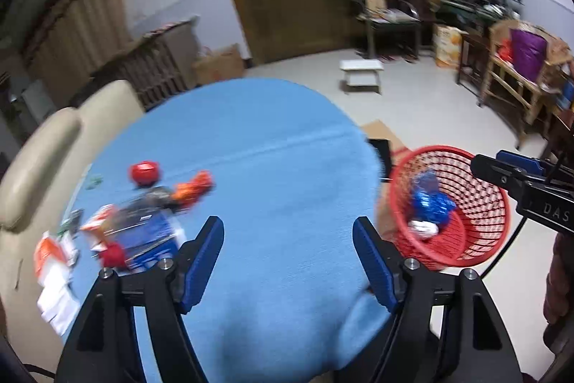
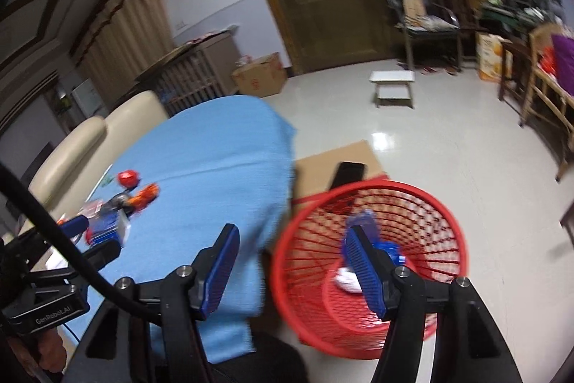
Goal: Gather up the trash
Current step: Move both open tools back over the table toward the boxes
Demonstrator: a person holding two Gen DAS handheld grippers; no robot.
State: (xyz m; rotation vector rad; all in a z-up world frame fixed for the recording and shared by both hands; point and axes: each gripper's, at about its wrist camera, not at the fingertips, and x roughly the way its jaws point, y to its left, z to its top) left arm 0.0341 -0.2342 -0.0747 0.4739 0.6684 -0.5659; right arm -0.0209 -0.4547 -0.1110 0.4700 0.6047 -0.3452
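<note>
Left gripper (image 1: 288, 252) jaws wide apart, nothing between them, over the blue-clothed desk (image 1: 272, 167); right gripper (image 2: 294, 261) jaws also apart and empty, above the red basket (image 2: 445, 221) on the floor. Blue wrapper (image 1: 428, 200) and white wad (image 1: 425, 228) lie inside the basket at 3 o'clock of the desk. Remaining trash pile (image 1: 143, 221), blurred, sits at 9 o'clock on the desk.

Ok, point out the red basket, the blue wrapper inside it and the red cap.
red basket (image 2: 445, 203), right wrist view, far rim.
blue wrapper (image 1: 428, 200), left wrist view, crumpled middle.
red cap (image 1: 144, 172), left wrist view, top.
</note>
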